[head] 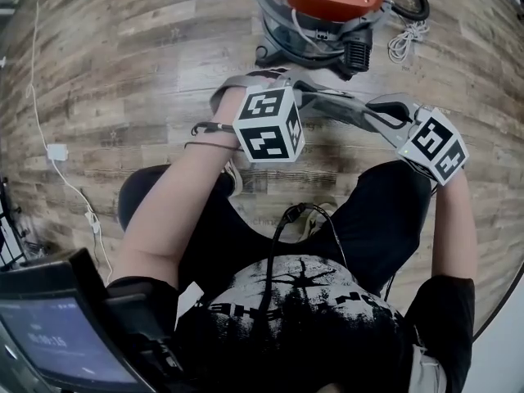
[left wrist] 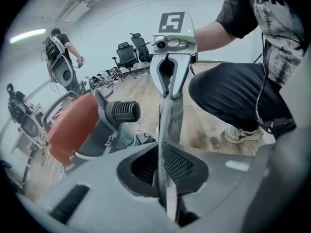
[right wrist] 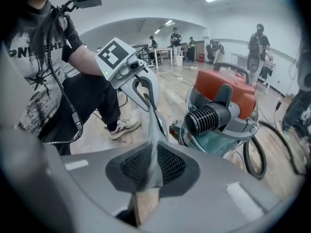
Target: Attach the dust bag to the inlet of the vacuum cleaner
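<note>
Dust bag [head: 332,103] is off the floor, strung between both grippers in front of the knees, with the vacuum cleaner [head: 327,6] at 12 o'clock, near but not touching.

Left gripper [left wrist: 163,165]: jaws nearly closed, pinching the bag's thin grey edge. Right gripper [right wrist: 153,161]: same, pinched on the other end.

Handling, my read: light, limp fabric with no stiffness. It creases and sags, so keep it taut between the two grips. Hold near the mouth edge; a stiff collar isn't visible from here.

Target is likely the black ribbed port [left wrist: 124,111], at 10 o'clock from the left jaws and 2 o'clock from the right.

Clutter: black hose [right wrist: 255,152] and coiled white cable [head: 405,43] at 1 o'clock beside the vacuum. Neither blocks the port. Person's shoe [left wrist: 243,134] is close under the bag.
</note>
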A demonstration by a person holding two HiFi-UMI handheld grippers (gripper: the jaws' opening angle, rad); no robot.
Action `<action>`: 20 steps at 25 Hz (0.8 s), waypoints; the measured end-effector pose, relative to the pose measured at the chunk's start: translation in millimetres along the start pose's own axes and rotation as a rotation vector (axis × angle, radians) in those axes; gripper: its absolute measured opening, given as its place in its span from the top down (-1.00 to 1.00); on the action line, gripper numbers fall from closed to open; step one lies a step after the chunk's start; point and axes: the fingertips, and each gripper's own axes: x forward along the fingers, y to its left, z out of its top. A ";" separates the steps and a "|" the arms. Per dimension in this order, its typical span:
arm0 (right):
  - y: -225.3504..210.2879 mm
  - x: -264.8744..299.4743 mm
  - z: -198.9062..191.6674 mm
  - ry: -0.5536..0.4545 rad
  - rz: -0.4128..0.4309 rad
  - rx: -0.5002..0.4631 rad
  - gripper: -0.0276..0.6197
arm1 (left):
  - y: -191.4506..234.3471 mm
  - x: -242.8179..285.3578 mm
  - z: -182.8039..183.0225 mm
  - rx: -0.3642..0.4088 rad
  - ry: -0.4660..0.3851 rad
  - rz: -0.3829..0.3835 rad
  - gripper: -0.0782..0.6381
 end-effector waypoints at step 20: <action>-49.4 -11.0 30.9 0.187 -0.337 -0.332 0.80 | 39.0 -29.2 64.4 0.099 -0.113 0.065 0.70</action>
